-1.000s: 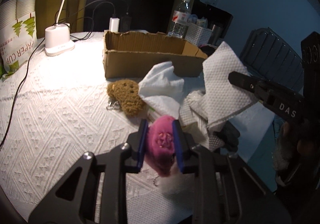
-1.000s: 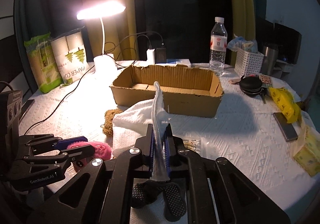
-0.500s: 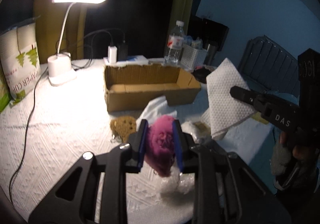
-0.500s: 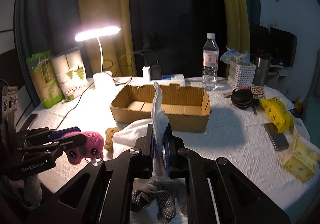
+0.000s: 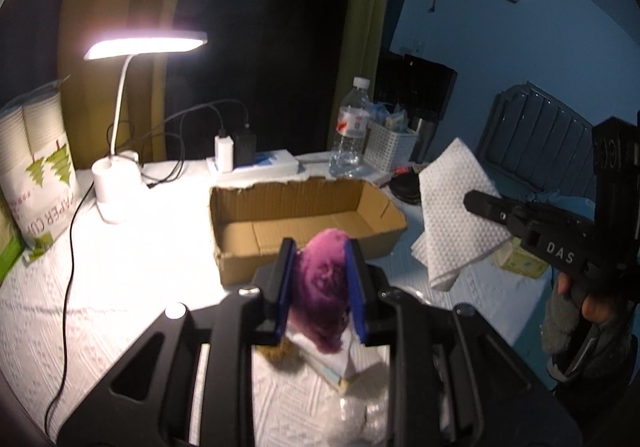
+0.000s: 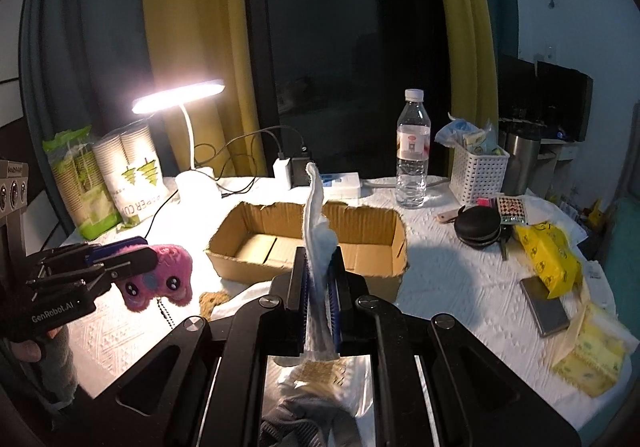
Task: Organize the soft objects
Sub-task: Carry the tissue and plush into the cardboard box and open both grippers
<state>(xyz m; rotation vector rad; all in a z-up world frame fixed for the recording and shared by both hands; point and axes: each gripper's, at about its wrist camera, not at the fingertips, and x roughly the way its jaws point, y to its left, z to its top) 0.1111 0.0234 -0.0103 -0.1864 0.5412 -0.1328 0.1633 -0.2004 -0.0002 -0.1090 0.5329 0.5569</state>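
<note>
- The left hand-held gripper (image 5: 320, 287) is clenched on a pink, gamepad-shaped plush toy (image 5: 322, 289), held in the air near the open brown cardboard box (image 5: 304, 223).
- The right hand-held gripper (image 6: 319, 287) is clamped on a white dimpled paper towel (image 6: 318, 247), which stands upright between its fingers, also lifted off the bench (image 6: 460, 279).
- A brown, rough sponge-like piece (image 6: 212, 300) lies on the bench just in front of the box.
- Behind the box stand a lit white desk lamp (image 5: 120, 151) and a clear plastic water bottle (image 6: 413, 159).

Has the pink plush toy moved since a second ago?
Yes. The left gripper lifted the pink plush toy off the table, up toward the cardboard box.
</note>
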